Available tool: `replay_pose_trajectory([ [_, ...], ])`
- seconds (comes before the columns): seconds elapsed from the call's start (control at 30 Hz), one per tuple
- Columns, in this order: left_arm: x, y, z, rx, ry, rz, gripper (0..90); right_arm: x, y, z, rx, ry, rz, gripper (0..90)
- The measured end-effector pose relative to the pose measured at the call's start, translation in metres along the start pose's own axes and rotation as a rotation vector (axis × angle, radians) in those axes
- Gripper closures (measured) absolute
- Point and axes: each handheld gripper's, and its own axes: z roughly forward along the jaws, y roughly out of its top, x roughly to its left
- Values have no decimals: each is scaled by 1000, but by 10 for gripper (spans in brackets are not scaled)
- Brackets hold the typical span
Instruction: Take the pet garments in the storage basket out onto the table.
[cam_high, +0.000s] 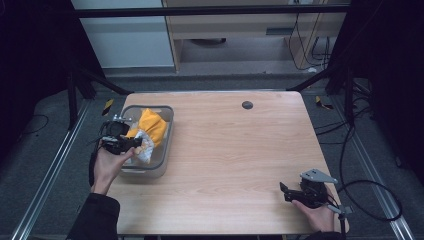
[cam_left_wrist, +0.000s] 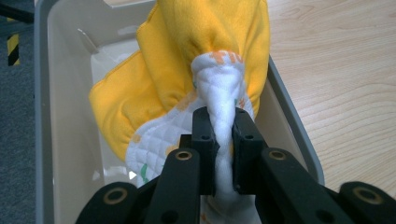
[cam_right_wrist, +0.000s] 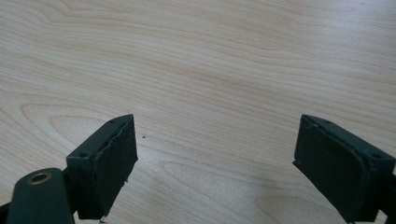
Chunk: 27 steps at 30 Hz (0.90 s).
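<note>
Right gripper (cam_high: 284, 191) near front right edge of tabletop (cam_high: 235, 150), jaws wide apart, nothing between them, bare wood under it. Left gripper (cam_left_wrist: 219, 135) clamped tight on a white quilted fold of the yellow cloth (cam_left_wrist: 187, 56). Cloth bunched up and hanging into the grey bin (cam_high: 162, 150) at the tabletop's left side, partly over its rim
</note>
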Motion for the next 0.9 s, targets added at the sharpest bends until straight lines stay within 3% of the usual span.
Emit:
replay_pose_trajectory([
  [0.33, 1, 1, -15, -32, 0, 13, 819, 0, 0, 0, -1, 1, -2, 130],
  [0.9, -13, 7, -36, -63, -21, 75, 819, 0, 0, -1, -2, 0, -1, 129],
])
